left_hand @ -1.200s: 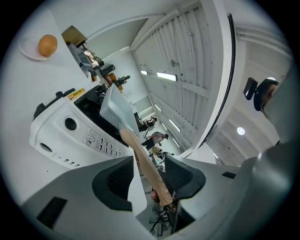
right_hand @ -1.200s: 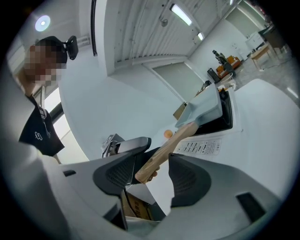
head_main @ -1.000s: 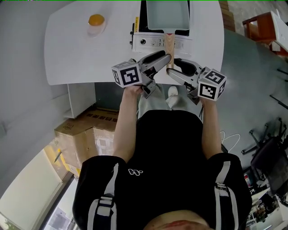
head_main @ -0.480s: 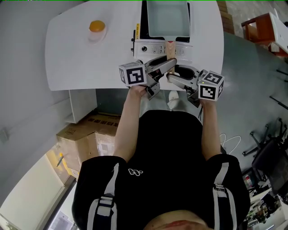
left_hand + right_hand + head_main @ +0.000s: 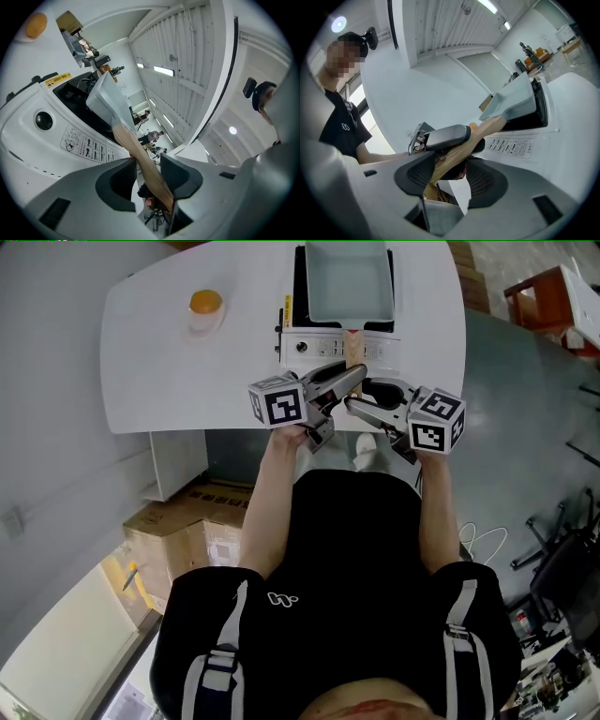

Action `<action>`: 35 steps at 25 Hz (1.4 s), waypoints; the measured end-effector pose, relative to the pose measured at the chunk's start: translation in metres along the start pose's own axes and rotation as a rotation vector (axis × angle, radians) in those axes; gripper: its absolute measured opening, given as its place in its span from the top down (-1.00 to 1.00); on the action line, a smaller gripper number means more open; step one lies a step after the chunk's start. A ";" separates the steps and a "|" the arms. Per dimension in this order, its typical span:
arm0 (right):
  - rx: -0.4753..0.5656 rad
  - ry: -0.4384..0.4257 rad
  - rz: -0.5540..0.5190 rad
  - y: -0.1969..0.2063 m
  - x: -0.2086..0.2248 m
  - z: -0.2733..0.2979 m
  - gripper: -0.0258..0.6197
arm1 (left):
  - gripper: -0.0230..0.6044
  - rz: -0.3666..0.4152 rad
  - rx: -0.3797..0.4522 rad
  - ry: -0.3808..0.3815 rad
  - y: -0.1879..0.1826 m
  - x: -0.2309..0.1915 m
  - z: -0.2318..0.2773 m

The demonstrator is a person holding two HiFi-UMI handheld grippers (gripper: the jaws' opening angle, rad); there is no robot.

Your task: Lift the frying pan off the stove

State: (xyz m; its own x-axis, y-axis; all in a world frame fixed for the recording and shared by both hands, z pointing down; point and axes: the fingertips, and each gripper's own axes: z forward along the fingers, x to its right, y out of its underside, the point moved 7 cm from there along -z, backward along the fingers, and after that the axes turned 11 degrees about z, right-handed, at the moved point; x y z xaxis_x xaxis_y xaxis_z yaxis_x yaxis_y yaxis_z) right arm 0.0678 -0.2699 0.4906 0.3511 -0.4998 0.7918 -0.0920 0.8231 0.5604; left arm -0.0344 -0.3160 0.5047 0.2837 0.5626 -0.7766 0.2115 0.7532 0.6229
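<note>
Fingers (image 5: 115, 183) of the left gripper (image 5: 354, 381) are closing around the pan's wooden handle (image 5: 140, 159) but not yet clamped on it. The right gripper (image 5: 361, 396) has its fingers spread with the same handle between them. The frying pan (image 5: 347, 282) sits on the stove (image 5: 319, 334) on the white tabletop (image 5: 187, 371).

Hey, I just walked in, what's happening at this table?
A person is going for the frying pan, which sits on the stove on the white table. Its wooden handle lies between both sets of jaws: the left hand-held gripper is closing on it, and the right hand-held gripper stands open around it. The pan is not yet lifted.
</note>
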 end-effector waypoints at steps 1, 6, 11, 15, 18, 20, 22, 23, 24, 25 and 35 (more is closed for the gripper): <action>-0.003 -0.002 -0.006 0.000 -0.002 0.000 0.25 | 0.41 0.003 0.006 -0.004 0.000 0.001 -0.001; -0.008 -0.008 -0.045 -0.004 -0.009 -0.003 0.25 | 0.40 0.019 0.031 -0.021 -0.003 0.008 -0.005; -0.003 -0.013 -0.110 -0.011 -0.023 -0.011 0.25 | 0.39 0.036 0.073 -0.023 -0.006 0.024 -0.011; 0.000 -0.028 -0.149 -0.017 -0.032 -0.014 0.25 | 0.37 0.068 0.111 -0.042 -0.013 0.033 -0.017; -0.009 -0.048 -0.167 -0.013 -0.042 -0.020 0.25 | 0.37 0.088 0.130 -0.051 -0.010 0.046 -0.020; -0.003 -0.068 -0.176 -0.007 -0.051 -0.030 0.25 | 0.37 0.108 0.138 -0.053 -0.004 0.061 -0.020; 0.005 -0.087 -0.190 -0.007 -0.057 -0.034 0.25 | 0.37 0.131 0.148 -0.052 -0.005 0.071 -0.022; 0.012 -0.097 -0.196 -0.008 -0.059 -0.035 0.25 | 0.37 0.141 0.155 -0.050 -0.007 0.075 -0.023; 0.020 -0.107 -0.201 -0.008 -0.062 -0.038 0.25 | 0.37 0.151 0.162 -0.048 -0.008 0.080 -0.023; 0.029 -0.117 -0.204 -0.007 -0.065 -0.042 0.25 | 0.37 0.164 0.166 -0.046 -0.007 0.087 -0.023; 0.047 -0.172 -0.215 -0.007 -0.081 -0.054 0.25 | 0.37 0.236 0.184 -0.030 -0.009 0.113 -0.023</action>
State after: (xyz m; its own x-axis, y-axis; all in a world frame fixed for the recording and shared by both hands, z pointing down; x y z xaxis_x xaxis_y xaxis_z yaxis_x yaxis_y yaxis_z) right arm 0.0901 -0.2205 0.4090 0.2044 -0.7031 0.6811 -0.0772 0.6821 0.7272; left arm -0.0263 -0.2516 0.4093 0.3719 0.7021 -0.6072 0.3015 0.5272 0.7944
